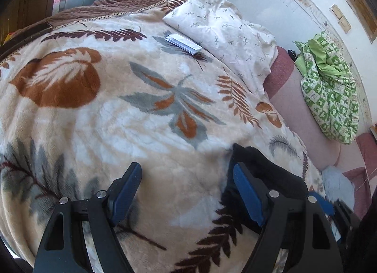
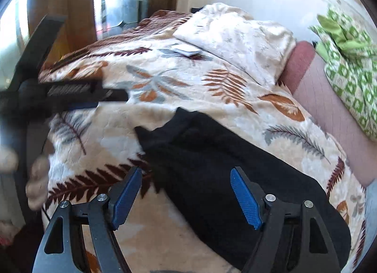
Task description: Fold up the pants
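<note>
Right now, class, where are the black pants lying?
The black pants lie on the leaf-patterned blanket near the bed's right side, under the open right gripper in the right wrist view; the left wrist view shows them at lower right.

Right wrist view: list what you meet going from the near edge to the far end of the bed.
Right gripper, jaws open → black pants → leaf-print blanket → small white paper → cream pillow → window behind the bed.
</note>
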`<state>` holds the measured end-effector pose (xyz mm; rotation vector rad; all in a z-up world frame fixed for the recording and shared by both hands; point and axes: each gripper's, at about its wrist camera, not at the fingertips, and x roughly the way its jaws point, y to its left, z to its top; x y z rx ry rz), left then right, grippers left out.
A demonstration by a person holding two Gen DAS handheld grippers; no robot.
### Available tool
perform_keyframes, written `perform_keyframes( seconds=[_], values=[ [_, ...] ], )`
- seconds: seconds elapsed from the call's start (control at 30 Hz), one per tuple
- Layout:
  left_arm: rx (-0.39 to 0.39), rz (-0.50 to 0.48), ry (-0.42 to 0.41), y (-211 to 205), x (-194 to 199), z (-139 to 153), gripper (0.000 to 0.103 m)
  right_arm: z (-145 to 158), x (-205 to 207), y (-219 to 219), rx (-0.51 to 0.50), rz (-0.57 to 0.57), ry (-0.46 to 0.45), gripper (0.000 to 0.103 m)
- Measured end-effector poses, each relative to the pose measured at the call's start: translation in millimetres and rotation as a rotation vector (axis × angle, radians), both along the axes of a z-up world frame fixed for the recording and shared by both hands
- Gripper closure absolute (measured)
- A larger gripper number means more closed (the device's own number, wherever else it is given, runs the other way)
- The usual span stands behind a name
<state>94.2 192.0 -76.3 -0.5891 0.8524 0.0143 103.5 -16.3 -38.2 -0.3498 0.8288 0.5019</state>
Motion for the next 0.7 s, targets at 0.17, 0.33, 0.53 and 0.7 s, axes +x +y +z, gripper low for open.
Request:
perform_keyframes(
  seconds=[0.17, 0.33, 0.53, 0.7],
  values=[
    [0.002, -0.068, 0.002, -39, -10, -6, 0.024, 20, 52, -32, 0.091, -0.07, 0.128, 0.021],
    [-0.012, -0.102, 0.01, -57, -14, -16, 0.024, 17, 97, -11, 0.112, -0.052, 0.265, 0.02],
    [-0.062, -0.108, -0.013, -55, -11, -20, 0.024, -7, 128, 44, -0.018, -0.024, 0.342, 0.02],
    [-0.082, -0.098, -0.016, -52, -11, -20, 0.024, -38, 139, 83, -0.219, 0.004, 0.385, 0.02]
  ],
)
